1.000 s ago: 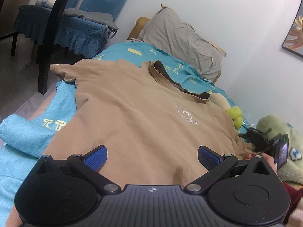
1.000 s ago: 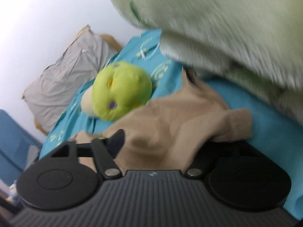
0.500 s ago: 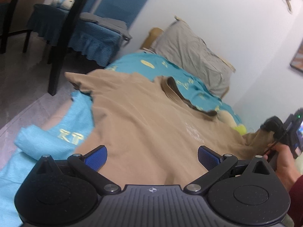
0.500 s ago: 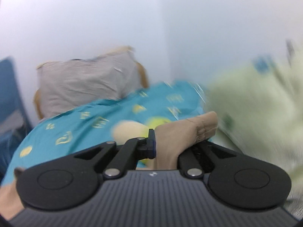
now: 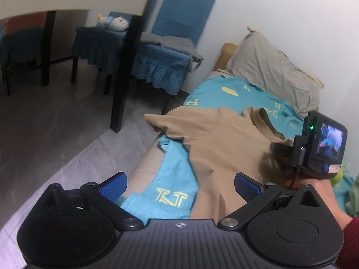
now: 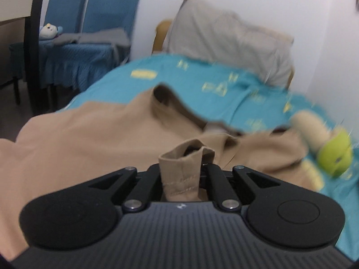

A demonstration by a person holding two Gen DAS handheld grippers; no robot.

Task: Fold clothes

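A tan T-shirt [image 5: 224, 148] lies spread on the bed, collar toward the pillow. My left gripper [image 5: 180, 185] is open and empty, its blue pads [image 5: 114, 185] above the shirt's lower left edge and the bedspread. My right gripper [image 6: 181, 174] is shut on the shirt's right sleeve cuff [image 6: 180, 174] and holds it lifted over the shirt body [image 6: 78, 134]. The right gripper's body with its camera screen [image 5: 318, 148] shows in the left wrist view, over the shirt's right side.
A turquoise bedspread [image 5: 242, 94] covers the bed, with a grey pillow [image 5: 271, 71] at the wall. A green plush toy [image 6: 334, 154] lies at the right. Blue-covered chairs [image 5: 166, 51] and a black table leg [image 5: 125, 74] stand on the floor to the left.
My right gripper has carried the sleeve cuff leftward, from beside the plush toys to over the shirt body. My left gripper has swung left toward the bed's edge, still open.
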